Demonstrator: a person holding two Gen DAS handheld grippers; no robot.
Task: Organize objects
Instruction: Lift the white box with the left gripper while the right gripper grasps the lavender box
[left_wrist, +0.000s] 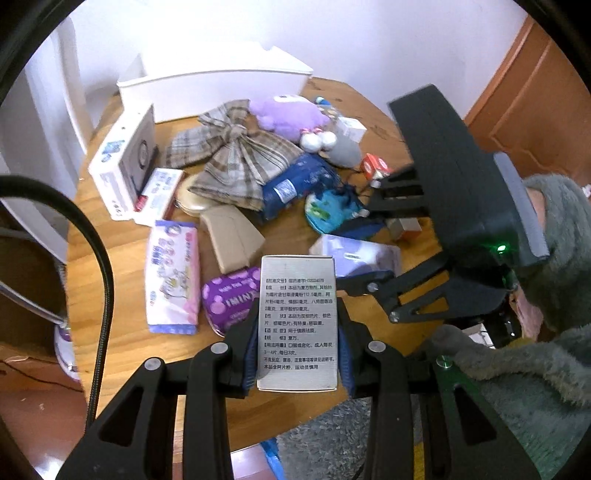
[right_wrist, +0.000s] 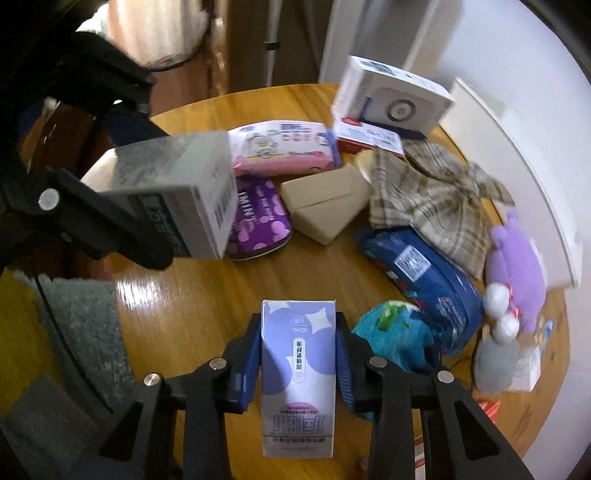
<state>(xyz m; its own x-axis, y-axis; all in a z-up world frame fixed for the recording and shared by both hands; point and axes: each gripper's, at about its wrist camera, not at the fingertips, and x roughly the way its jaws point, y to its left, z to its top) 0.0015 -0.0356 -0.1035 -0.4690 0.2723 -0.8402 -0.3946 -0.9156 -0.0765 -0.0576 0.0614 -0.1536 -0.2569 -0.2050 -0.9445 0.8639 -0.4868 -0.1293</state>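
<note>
My left gripper (left_wrist: 298, 317) is shut on a silver-grey medicine box (left_wrist: 297, 354) printed with black text, held upright above the near edge of the round wooden table (left_wrist: 110, 295). In the right wrist view the same box (right_wrist: 173, 184) hangs at the left, above the table. My right gripper (right_wrist: 298, 321) is shut on a lavender and white carton (right_wrist: 298, 369), its blue pads against both long sides, low over the tabletop. The left wrist view shows that carton (left_wrist: 354, 254) between the right gripper's fingers, just beyond the silver box.
The table holds a clutter: a pink wipes pack (left_wrist: 171, 273), purple tin (left_wrist: 231, 299), beige case (left_wrist: 231, 236), plaid bow (left_wrist: 236, 155), blue pack (left_wrist: 291, 184), purple plush (left_wrist: 288, 114) and teal pouch (right_wrist: 391, 328). A white bin (left_wrist: 221, 85) stands at the far edge. A grey fuzzy sleeve (left_wrist: 535, 369) is at right.
</note>
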